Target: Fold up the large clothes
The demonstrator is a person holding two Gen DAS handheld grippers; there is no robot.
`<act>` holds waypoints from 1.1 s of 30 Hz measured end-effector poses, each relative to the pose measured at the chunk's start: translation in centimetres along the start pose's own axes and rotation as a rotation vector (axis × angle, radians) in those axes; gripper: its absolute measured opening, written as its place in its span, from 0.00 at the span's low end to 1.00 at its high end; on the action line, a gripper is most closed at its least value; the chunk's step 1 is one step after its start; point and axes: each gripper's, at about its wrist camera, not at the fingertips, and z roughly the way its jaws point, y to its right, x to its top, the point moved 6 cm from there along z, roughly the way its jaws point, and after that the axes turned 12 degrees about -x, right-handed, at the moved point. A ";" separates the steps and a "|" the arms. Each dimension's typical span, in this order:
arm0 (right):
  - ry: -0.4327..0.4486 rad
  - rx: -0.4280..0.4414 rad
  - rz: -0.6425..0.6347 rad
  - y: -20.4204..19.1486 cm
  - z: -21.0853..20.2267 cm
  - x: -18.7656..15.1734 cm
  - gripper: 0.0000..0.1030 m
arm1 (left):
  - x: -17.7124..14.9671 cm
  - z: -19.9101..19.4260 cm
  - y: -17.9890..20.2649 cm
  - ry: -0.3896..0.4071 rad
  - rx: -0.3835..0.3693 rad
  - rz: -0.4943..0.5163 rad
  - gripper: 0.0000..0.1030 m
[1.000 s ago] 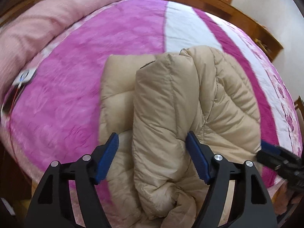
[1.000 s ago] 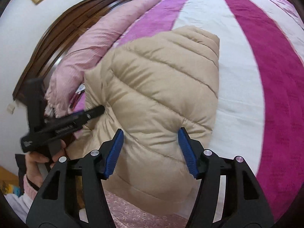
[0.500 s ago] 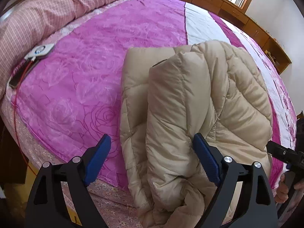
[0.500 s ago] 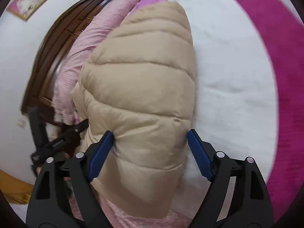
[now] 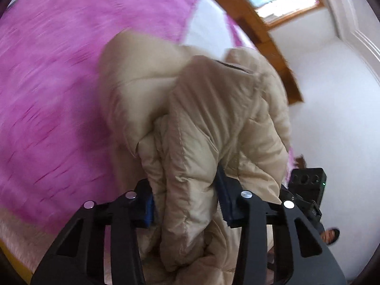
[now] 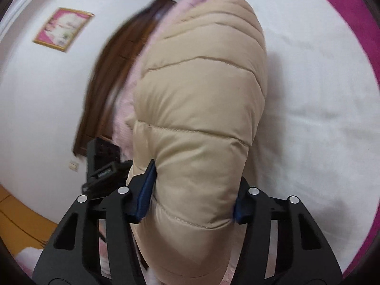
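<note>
the left gripper is clamped on a thick bunched fold of the beige puffer jacket, its blue-padded fingers pressed into the quilting on both sides so that the fabric bulges out above and below them. from that pinch the jacket rises away in creased, stitched panels, with a dark slit near its upper edge that may be a pocket or zip opening; the blur makes it hard to say which. to the left of the jacket spreads the magenta bedspread, with a white stripe running along it further off. beyond are a wooden window ledge and a white wall. the right gripper shows at the lower right edge of this view, close against the jacket.

the right gripper is likewise closed around the jacket, squeezing a smooth, rounded roll of it between its blue pads. the roll stands up from the fingers over the white stripe, with the magenta band at the far right. left of the jacket lie a pink pillow and a dark wooden headboard, and a framed picture hangs on the wall. the left gripper is seen just beside the jacket's lower left.
</note>
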 end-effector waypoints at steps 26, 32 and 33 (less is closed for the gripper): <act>0.116 -0.538 -0.084 6.2 -3.4 4.4 0.70 | 2.6 9.9 0.7 -0.070 0.398 0.255 0.60; 0.143 -0.570 -0.062 5.6 -4.0 4.6 0.70 | 1.4 8.0 3.3 -0.026 0.470 0.333 0.67; 0.157 -0.584 -0.059 5.3 -4.4 4.3 0.71 | 1.2 7.4 3.8 -0.018 0.493 0.354 0.69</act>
